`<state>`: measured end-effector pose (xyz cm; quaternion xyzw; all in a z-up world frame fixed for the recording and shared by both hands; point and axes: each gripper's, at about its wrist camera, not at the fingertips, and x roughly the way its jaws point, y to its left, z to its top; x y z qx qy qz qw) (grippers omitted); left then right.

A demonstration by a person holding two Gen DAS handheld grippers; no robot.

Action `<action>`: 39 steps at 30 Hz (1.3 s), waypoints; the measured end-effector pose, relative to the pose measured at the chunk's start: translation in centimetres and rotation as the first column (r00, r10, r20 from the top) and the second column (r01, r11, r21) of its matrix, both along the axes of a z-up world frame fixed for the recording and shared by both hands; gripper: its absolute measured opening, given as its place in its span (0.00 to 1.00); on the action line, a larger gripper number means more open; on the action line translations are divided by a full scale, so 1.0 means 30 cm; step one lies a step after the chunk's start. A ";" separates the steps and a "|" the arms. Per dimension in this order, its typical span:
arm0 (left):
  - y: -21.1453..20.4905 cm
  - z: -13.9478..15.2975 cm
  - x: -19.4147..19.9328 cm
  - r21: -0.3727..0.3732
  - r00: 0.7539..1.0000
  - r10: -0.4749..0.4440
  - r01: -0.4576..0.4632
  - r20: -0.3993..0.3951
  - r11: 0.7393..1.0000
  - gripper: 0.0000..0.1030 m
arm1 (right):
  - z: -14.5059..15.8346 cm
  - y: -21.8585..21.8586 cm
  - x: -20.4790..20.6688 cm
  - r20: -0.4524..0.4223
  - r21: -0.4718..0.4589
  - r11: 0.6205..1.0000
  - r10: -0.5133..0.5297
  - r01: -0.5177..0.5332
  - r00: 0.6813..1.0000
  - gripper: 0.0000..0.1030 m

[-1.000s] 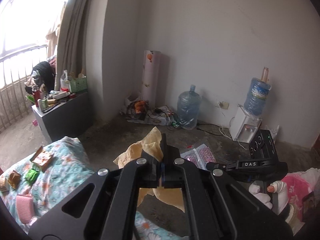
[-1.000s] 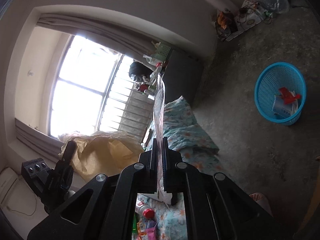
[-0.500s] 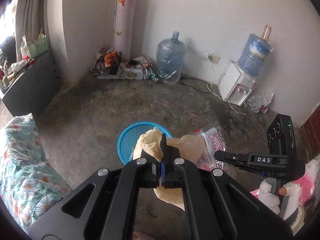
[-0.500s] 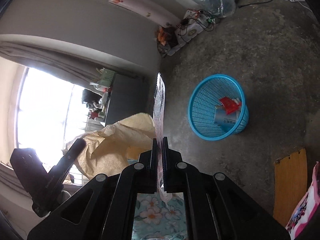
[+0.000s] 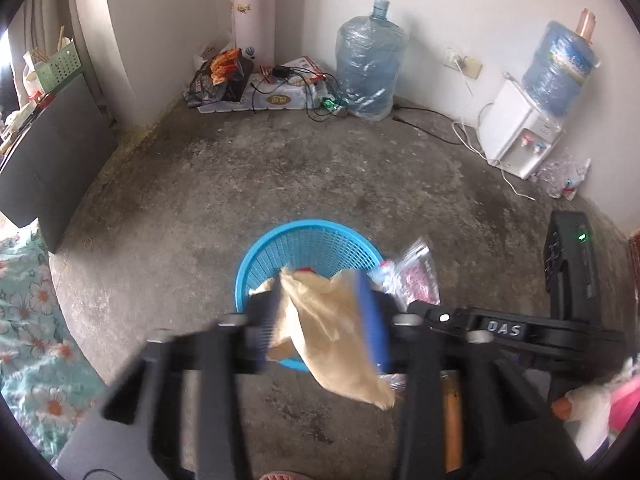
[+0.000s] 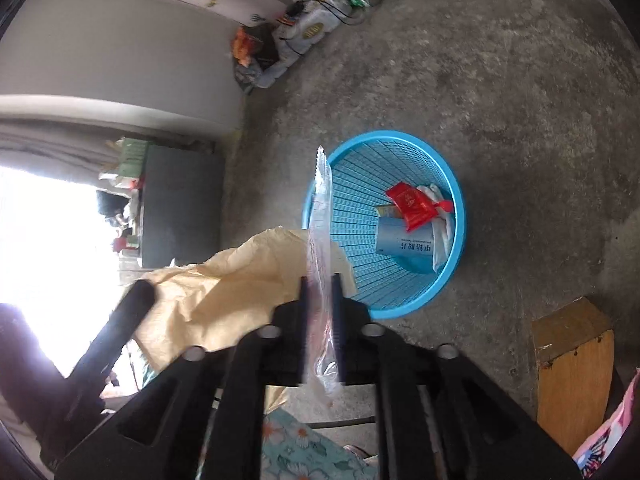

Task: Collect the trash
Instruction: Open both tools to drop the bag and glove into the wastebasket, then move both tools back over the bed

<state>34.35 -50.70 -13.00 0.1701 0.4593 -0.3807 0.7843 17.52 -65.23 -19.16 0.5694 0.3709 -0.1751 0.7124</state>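
A blue mesh waste basket [image 5: 308, 248] [image 6: 452, 240] stands on the concrete floor with a red packet [image 6: 414, 202] and a pale blue box [image 6: 404, 242] inside. My left gripper [image 5: 322, 316] hangs over its near rim with jaws spread wide; a crumpled tan paper [image 5: 332, 328] [image 6: 224, 292] sits loose between them. My right gripper [image 6: 320, 292], seen in the left wrist view at the right [image 5: 472, 322], has jaws slightly parted around a clear plastic wrapper [image 6: 320, 240] [image 5: 416, 276] beside the basket.
Two water jugs [image 5: 370, 68], a white dispenser [image 5: 520, 136] and cables line the far wall. A dark cabinet [image 5: 52, 148] stands left. A floral bedsheet [image 5: 28, 320] lies lower left. A wooden stool [image 6: 572, 368] is right of the basket.
Both grippers swung from the bed toward the floor and came over the basket. The left jaws opened wide around the tan paper; the right jaws parted a little around the wrapper.
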 end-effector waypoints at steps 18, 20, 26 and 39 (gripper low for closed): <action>0.234 0.296 -0.116 -0.215 0.998 -0.049 0.057 0.042 0.975 0.57 | 0.131 0.144 -0.173 0.088 -0.187 0.980 -0.057 0.073 0.994 0.42; 0.305 0.364 -0.159 -0.244 0.997 -0.057 0.069 0.054 0.967 0.59 | 0.192 0.204 -0.208 0.110 -0.224 0.972 -0.043 0.067 0.993 0.43; 0.557 0.555 -0.285 -0.329 0.992 -0.028 0.066 0.121 0.942 0.68 | 0.366 0.391 -0.265 0.163 -0.359 0.933 0.046 0.016 0.986 0.65; 1.242 0.747 -0.490 -0.426 0.924 0.311 -0.196 0.220 0.883 0.78 | 0.693 0.804 -0.257 0.203 -0.582 0.772 0.440 -0.254 0.875 0.81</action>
